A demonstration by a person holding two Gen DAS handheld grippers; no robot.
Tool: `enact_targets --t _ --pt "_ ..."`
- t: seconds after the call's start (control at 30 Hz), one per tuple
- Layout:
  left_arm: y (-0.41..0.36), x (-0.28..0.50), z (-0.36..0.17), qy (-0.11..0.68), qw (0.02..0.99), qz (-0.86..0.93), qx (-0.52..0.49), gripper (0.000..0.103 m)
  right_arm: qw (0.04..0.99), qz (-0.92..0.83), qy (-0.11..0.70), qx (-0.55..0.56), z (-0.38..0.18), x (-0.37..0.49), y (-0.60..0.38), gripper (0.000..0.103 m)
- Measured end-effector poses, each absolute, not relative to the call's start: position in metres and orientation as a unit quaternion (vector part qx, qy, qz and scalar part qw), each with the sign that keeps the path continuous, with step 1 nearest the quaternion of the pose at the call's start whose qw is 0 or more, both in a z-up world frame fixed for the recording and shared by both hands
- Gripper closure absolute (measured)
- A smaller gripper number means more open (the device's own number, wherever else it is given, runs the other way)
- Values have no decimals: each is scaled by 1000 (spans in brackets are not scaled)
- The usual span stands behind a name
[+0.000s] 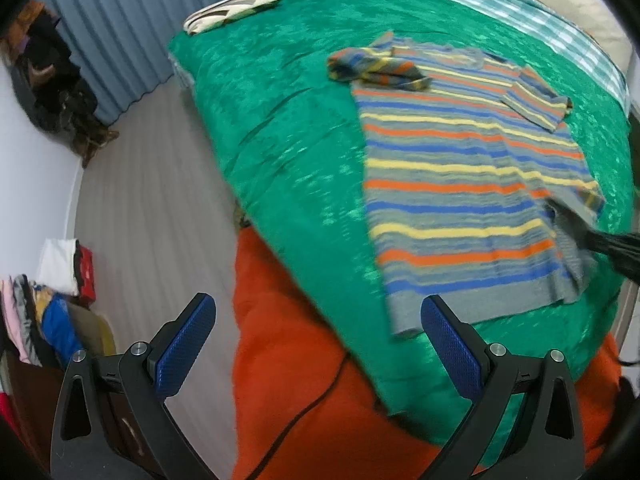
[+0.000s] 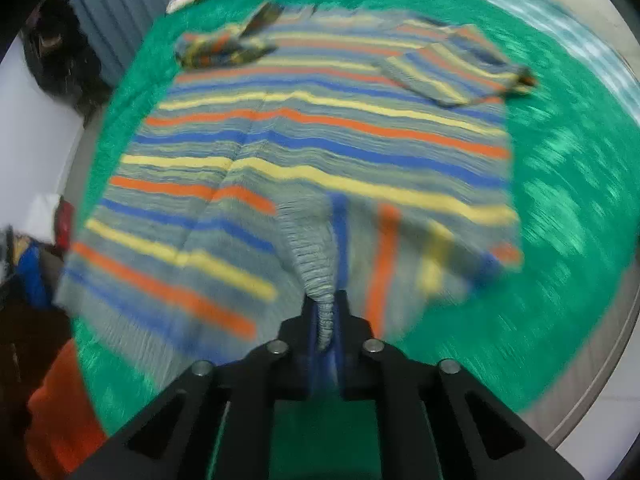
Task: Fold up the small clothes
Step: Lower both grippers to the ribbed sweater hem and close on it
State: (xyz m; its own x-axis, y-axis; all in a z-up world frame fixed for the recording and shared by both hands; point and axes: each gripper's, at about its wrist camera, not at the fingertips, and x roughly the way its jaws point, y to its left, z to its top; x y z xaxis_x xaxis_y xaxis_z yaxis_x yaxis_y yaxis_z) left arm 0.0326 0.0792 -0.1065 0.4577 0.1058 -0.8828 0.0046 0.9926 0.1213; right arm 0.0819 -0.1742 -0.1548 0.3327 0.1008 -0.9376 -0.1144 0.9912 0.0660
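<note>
Striped sweater (image 1: 472,184), grey with orange, yellow and blue bands, lies flat on a green bedspread (image 1: 288,120), 1 sleeve bunched at its far left, the other folded across the chest at right; the right gripper (image 1: 560,210) reaches in from the right edge at the sweater's near right side, blurred. Left gripper (image 1: 316,320), blue pads wide apart and empty, hangs over an orange blanket (image 1: 304,380) crossed by a black cable (image 1: 304,412). Also: 1 folded patterned cloth (image 1: 232,10) at the far bed corner, stacked clothes (image 1: 60,300) on the floor at left, blue curtain (image 1: 116,24) behind.
</note>
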Motion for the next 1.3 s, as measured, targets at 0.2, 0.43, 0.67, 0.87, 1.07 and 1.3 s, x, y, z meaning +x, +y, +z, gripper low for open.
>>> enact_targets --t 0.2,0.43,0.67,0.87,1.07,1.3 --pt "100 35 -136 546 838 0 11 1 792 3 610 29 -139 -13 -233 98" --pt "87 53 -154 551 831 -65 -39 1 804 -49 585 91 -129 -42 -284 57" --pt "74 55 -155 558 825 -68 -56 1 861 74 503 -30 -109 25 -197 37" --pt "96 41 -143 548 834 -50 -37 1 827 42 561 20 -131 27 -230 95" --pt "108 46 -154 558 825 -62 -65 1 804 -59 588 69 -124 -23 -323 95" --pt "85 57 -163 545 827 -110 -80 2 821 -2 537 194 -115 -36 -346 37"
